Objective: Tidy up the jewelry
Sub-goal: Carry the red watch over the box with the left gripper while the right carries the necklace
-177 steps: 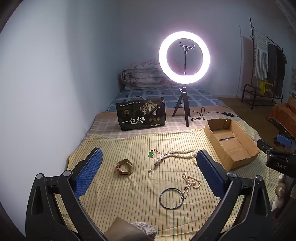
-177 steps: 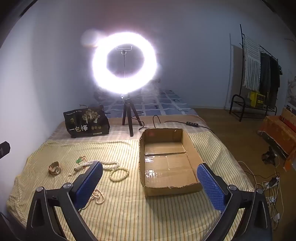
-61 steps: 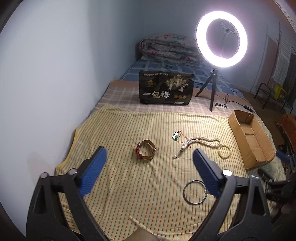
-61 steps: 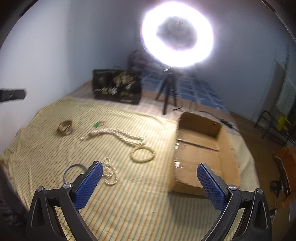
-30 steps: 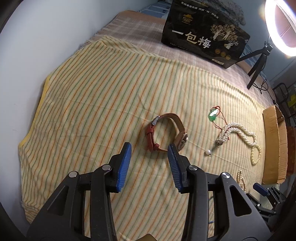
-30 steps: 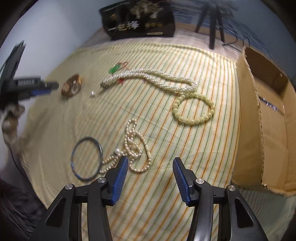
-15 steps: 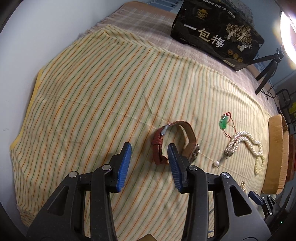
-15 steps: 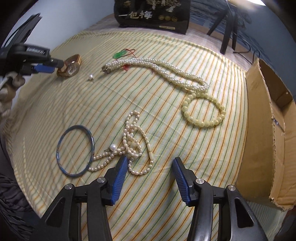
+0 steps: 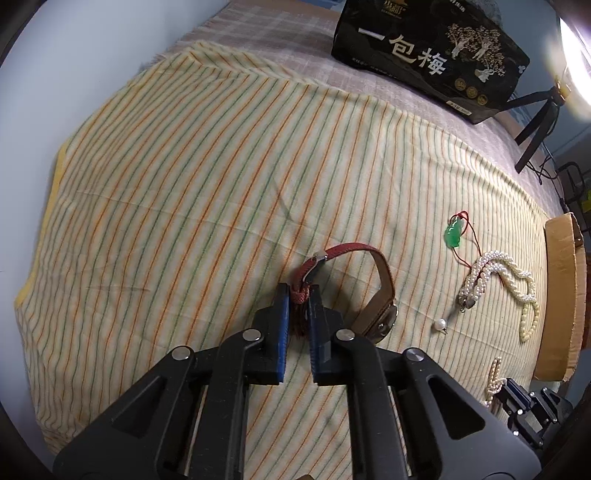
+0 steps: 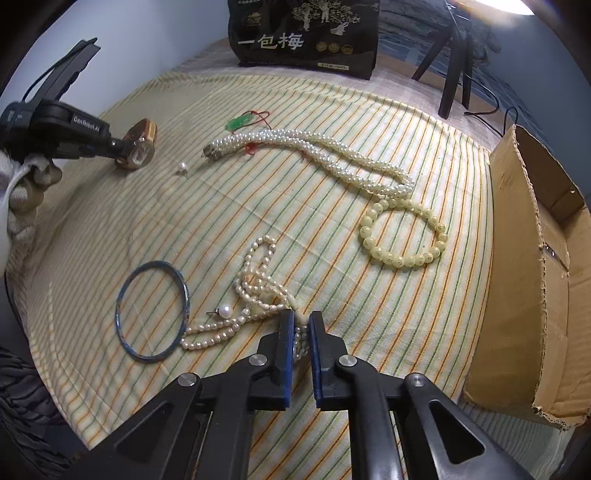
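Note:
My left gripper is shut on the red-brown strap of a wristwatch that rests on the striped cloth. In the right wrist view the watch sits at the left gripper's tip. My right gripper is shut on a small pearl necklace lying on the cloth. A blue bangle, a loose pearl, a twisted pearl rope, a cream bead bracelet and a green pendant lie around.
An open cardboard box stands at the right edge of the cloth. A black printed box and a ring light tripod stand at the back. The wall runs along the left side.
Both grippers came down to the cloth and closed: the left one onto the watch strap, the right one onto the small pearl necklace.

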### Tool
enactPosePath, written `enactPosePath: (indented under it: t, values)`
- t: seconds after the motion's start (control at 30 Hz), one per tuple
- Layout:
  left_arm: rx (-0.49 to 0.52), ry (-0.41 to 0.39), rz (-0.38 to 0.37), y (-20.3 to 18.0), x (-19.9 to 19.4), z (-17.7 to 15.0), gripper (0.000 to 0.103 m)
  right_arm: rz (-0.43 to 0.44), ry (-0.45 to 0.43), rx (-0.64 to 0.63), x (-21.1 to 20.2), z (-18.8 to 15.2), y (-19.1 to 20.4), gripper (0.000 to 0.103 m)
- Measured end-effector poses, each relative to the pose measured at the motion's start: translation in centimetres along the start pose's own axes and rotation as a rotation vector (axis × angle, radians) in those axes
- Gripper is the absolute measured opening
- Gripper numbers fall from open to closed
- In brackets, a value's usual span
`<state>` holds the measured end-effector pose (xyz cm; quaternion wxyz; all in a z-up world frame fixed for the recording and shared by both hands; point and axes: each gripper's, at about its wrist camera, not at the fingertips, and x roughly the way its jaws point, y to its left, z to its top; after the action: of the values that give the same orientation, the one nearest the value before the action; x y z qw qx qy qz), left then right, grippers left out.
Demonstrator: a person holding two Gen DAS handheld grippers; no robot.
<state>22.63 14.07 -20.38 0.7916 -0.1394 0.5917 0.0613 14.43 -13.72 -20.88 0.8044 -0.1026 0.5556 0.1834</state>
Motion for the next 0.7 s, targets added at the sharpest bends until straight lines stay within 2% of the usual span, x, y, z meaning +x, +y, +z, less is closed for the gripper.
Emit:
enactPosePath:
  t: [0.17, 0.47, 0.7]
  values:
    - [-0.004, -0.035, -0.002, -0.2, -1.2, -0.1, 0.007, 0.032, -0.046, 0.04, -1.2, 0.3, -0.5, 0.001]
    - [-0.03, -0.111, -0.037, 1.8, -5.2, -0.9, 0.007, 0.061, -0.146, 0.063, -4.6, 0.8, -0.1, 0.001]
    - [-0.017, -0.18, -0.071, 0.4, -8.2, -1.2, 0.007, 0.063, -0.236, 0.071, -7.8, 1.8, -0.2, 0.001]
